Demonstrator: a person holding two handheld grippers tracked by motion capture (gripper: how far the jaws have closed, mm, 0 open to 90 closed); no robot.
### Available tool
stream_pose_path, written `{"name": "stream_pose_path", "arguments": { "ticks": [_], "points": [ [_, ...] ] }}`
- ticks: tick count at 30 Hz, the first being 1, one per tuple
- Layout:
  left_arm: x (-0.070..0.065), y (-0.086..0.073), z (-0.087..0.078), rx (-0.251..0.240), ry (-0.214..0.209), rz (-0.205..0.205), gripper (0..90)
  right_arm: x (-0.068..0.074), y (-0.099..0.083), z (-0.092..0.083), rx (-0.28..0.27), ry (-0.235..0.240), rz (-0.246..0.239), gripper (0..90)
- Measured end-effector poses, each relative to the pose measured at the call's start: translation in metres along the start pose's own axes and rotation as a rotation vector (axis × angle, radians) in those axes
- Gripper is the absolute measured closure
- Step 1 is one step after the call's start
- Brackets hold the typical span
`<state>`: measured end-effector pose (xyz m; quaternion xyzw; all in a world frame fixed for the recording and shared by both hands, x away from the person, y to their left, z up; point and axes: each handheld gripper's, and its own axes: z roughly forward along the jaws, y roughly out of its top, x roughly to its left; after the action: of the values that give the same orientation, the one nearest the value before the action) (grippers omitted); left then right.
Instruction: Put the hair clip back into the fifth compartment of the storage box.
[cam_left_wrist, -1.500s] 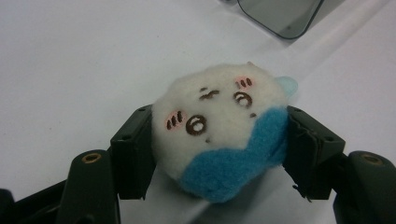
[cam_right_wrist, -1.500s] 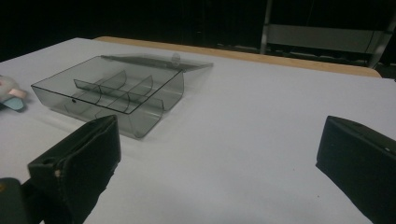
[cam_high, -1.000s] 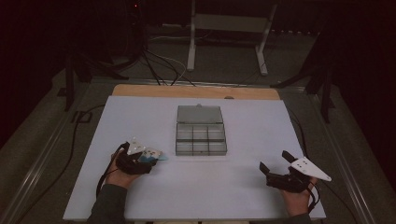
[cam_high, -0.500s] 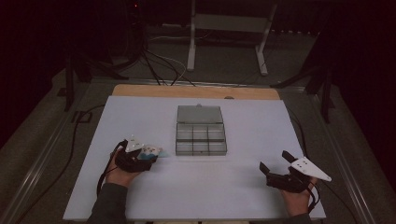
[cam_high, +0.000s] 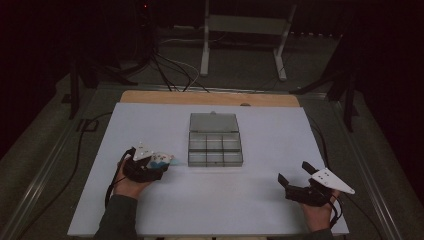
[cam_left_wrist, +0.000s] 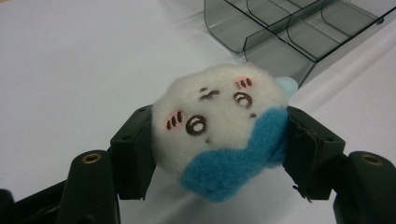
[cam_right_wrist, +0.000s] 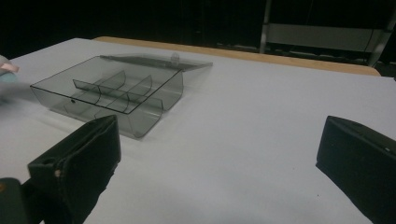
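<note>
The left gripper (cam_high: 159, 165) is pinching a small plush toy (cam_left_wrist: 223, 128) between its 2 black jaws, one pad pressing on each side of the soft body, and it is hanging low over the white table (cam_high: 260, 135), just beside the near left corner of the clear compartment box (cam_high: 215, 146). The toy is white with a blue part below and a stitched face. The box is standing open, its lid lying flat behind it, and its small compartments are looking empty. The right gripper (cam_high: 296, 181) is resting near the front right of the table, well apart from the box, with its jaws spread wide and nothing between them. I am judging that the toy is going into one compartment, and here some risks are appearing. The toy is looking rather wide compared with 1 compartment, so it may be catching on a divider or sitting on top of the walls. The box is light and nobody is holding it, so a push from the jaws may be sliding it away. The plush is also soft and compressed, so it may be slipping or springing out when the jaws are opening.
</note>
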<state>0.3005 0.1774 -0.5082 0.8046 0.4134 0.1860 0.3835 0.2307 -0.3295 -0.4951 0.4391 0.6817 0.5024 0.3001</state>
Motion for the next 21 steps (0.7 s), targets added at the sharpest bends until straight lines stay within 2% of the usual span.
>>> {"name": "stream_pose_path", "arguments": {
  "ticks": [6,21],
  "points": [
    [0.0,0.005,-0.005,-0.027,-0.008,-0.024,34.9,0.0,0.0,0.0,0.0,-0.001,0.002,0.0],
    [-0.006,0.024,-0.01,-0.078,-0.013,-0.049,34.9,0.0,0.0,0.0,-0.004,-0.005,0.001,0.0]
  ]
}}
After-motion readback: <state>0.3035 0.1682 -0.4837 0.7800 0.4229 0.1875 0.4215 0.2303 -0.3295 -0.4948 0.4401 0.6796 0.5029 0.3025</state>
